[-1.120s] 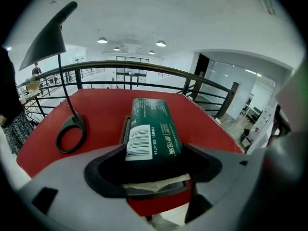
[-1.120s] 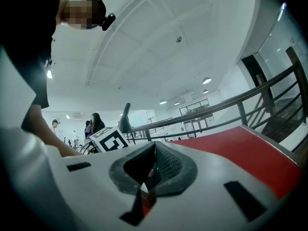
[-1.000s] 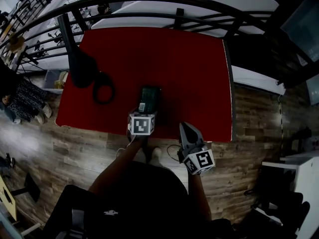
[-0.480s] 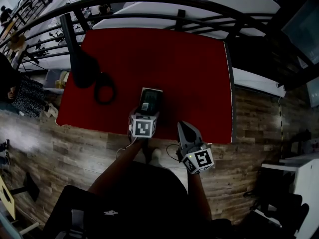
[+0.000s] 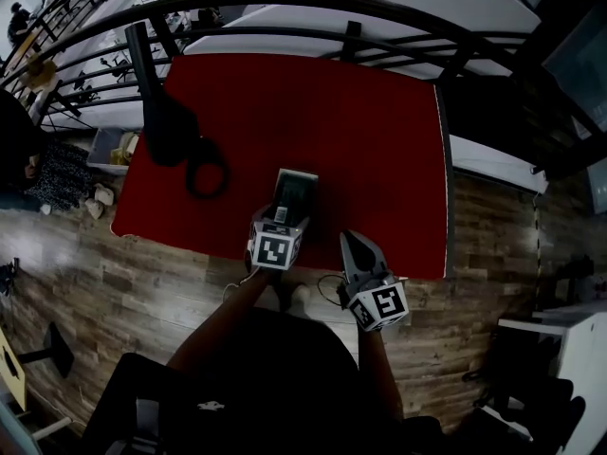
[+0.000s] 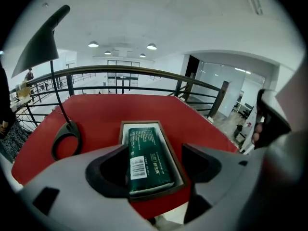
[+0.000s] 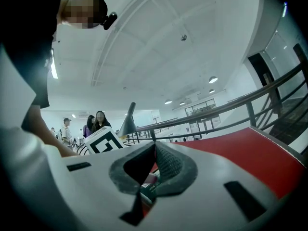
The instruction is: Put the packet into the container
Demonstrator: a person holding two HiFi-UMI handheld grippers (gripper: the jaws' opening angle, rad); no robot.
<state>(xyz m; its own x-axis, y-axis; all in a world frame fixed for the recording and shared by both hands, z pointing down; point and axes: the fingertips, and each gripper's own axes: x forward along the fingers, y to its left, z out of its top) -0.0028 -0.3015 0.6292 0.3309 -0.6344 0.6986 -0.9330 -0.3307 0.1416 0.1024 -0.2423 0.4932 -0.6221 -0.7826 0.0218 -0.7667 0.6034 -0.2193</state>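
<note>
A dark green packet lies flat inside a shallow brown-rimmed container on the red table. In the head view the packet and container sit near the table's front edge. My left gripper hovers at the container's near end. Its jaws stand wide on either side of the packet's near end and are closing slightly, and the pads do not touch the packet. In the head view the left gripper points away from me. My right gripper is off the table's front edge, its jaws shut on nothing.
A black stand with a cone top and a ring base sits at the table's left. A dark curved railing runs behind the table. Wooden floor lies below the front edge. People stand in the distance in the right gripper view.
My left gripper has drawn back a little toward the table's front edge, while the packet stays in the container. The right gripper has hardly moved.
</note>
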